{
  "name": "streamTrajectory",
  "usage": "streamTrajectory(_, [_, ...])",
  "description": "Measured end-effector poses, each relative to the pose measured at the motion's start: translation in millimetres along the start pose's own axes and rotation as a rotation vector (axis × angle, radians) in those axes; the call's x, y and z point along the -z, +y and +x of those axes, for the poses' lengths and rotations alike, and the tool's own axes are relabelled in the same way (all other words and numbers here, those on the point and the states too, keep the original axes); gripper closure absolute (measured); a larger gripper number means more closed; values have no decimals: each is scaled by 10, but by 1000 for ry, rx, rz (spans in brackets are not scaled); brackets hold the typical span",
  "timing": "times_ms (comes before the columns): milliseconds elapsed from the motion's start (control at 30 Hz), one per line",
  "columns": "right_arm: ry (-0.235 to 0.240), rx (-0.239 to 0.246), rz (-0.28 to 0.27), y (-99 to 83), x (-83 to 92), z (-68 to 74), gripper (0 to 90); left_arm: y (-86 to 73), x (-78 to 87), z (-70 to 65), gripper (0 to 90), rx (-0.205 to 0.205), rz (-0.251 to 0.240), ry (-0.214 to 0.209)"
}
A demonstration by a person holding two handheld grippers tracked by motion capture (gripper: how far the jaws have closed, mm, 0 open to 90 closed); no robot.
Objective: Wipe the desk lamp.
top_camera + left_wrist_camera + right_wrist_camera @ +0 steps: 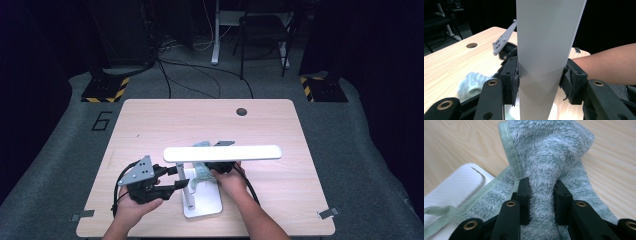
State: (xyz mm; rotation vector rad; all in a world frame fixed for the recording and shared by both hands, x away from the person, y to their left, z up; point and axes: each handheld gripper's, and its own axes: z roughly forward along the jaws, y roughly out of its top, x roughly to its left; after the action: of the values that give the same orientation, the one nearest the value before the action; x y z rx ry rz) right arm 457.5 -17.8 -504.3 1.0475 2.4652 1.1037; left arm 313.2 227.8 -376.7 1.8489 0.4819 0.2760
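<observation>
Near the tabletop's front edge, the left gripper (175, 180) clamps the white lamp's post (544, 62), steadying the lamp (222, 153) on its base (202, 205). Just beyond, the right gripper (541, 195) pinches a fold of the green cloth (549, 152), which lies bunched beside the base. Judging by this, wiping has begun; the long lamp head probably remains to be cleaned.
</observation>
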Motion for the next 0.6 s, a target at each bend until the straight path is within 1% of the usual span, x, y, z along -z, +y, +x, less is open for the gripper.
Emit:
streamTrajectory(67, [-15,-1,12,-50,73,-60,711,3,-3,-1,529,3,2,1])
streamTrajectory(100, [-25,-19,13,-83,112,-86,712,4,-7,-3,529,3,0,2])
streamTrajectory(133, [-30,-16,3,-107,126,-109,713,4,-12,-8,529,2,-1,1])
streamTrajectory(167, [-36,-24,22,-133,159,-129,714,6,-15,-9,528,-4,1,-3])
streamTrajectory(200, [-48,-14,29,-160,176,-155,714,7,-19,-15,528,-4,3,-9])
streamTrajectory(233, [-65,-14,41,-181,193,-169,713,10,-20,-17,527,-7,8,-13])
streamTrajectory(267, [-73,-32,38,-203,209,-174,712,10,-25,-15,526,-4,5,-16])
streamTrajectory(300, [-73,-21,32,-215,223,-201,711,9,-26,-9,525,0,3,-20])
streamTrajectory(333, [-71,-37,32,-218,244,-203,711,8,-22,3,523,-2,6,-27])
streamTrajectory(367, [-70,-25,25,-222,265,-216,709,2,-25,9,521,1,-1,-30])
streamTrajectory(400, [-68,-36,19,-223,290,-205,708,0,-24,20,520,4,-2,-35])
streamTrajectory(467, [-67,-36,-6,-235,304,-182,708,-6,-29,42,514,12,-4,-52])
streamTrajectory(500, [-60,-39,-2,-244,303,-162,709,-10,-31,45,513,17,-7,-55])
streamTrajectory(567, [-51,-35,11,-293,287,-103,713,-11,-32,45,514,14,-7,-54])
streamTrajectory(600, [-54,-31,6,-317,284,-84,716,-8,-37,27,517,5,-6,-43])
